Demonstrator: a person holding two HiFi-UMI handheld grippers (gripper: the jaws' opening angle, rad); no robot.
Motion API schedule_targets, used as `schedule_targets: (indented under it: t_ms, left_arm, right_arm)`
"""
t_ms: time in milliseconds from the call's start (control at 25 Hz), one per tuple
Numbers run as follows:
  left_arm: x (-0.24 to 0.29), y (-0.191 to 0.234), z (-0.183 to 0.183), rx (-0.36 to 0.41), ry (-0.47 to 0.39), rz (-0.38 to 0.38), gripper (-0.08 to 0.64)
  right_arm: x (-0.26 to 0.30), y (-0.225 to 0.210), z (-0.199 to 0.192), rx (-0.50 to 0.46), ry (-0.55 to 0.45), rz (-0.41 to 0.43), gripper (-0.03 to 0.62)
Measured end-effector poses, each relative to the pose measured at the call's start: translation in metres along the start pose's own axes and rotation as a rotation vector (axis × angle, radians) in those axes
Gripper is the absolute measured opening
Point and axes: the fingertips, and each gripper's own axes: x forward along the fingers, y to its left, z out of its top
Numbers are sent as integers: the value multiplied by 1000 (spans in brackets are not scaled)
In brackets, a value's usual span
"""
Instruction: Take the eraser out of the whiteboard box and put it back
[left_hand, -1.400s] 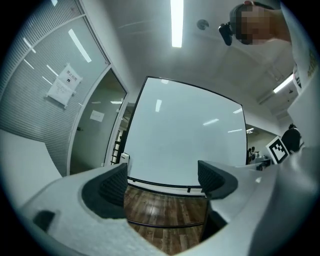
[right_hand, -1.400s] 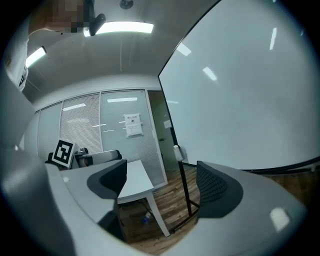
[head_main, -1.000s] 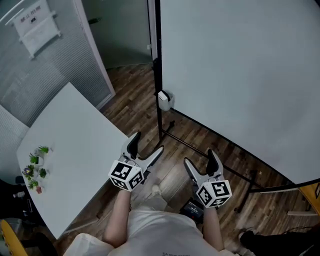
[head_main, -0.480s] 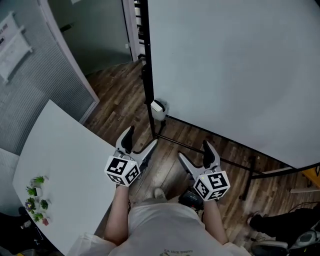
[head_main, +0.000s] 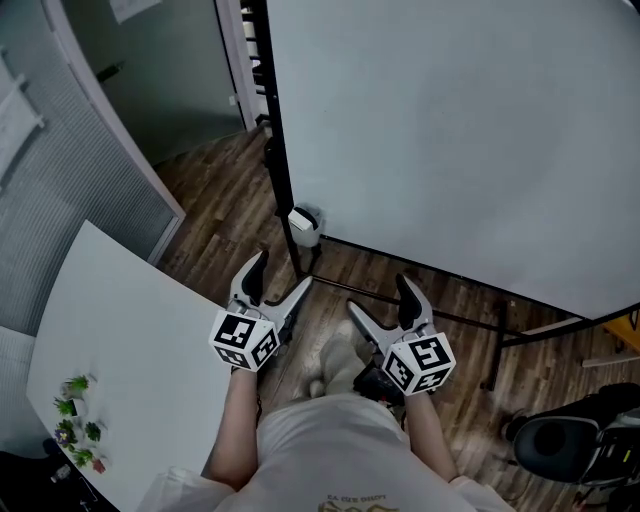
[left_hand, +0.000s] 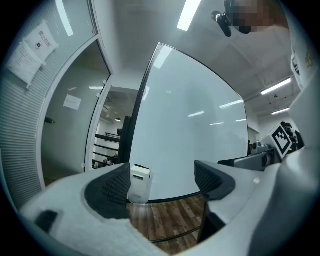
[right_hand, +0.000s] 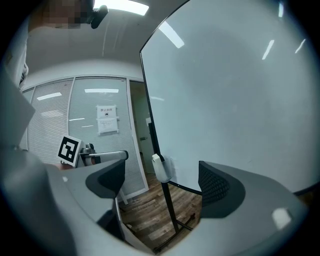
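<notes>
Whiteboard box (head_main: 303, 226) has drawn nearer the person (head_main: 320, 450) — eraser (left_hand: 139, 173) (white) still inside.

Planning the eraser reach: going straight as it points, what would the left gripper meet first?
Probably the white box at the corner of the whiteboard, slightly left of centre, or the board beside it. The left gripper is empty; its jaws have just closed slightly but stand open.

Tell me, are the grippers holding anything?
Nothing is held. The left gripper, whose jaws have just closed a little, and the right gripper are both open and empty. The eraser sits in the box at the whiteboard's corner.
</notes>
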Motion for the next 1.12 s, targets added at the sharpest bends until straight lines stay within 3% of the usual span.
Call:
schedule_targets:
  t_ms: [1120]
  left_arm:
    - [68, 49, -12, 15, 67, 25, 370]
  right_arm:
    - [47, -47, -7, 45, 35, -16, 451]
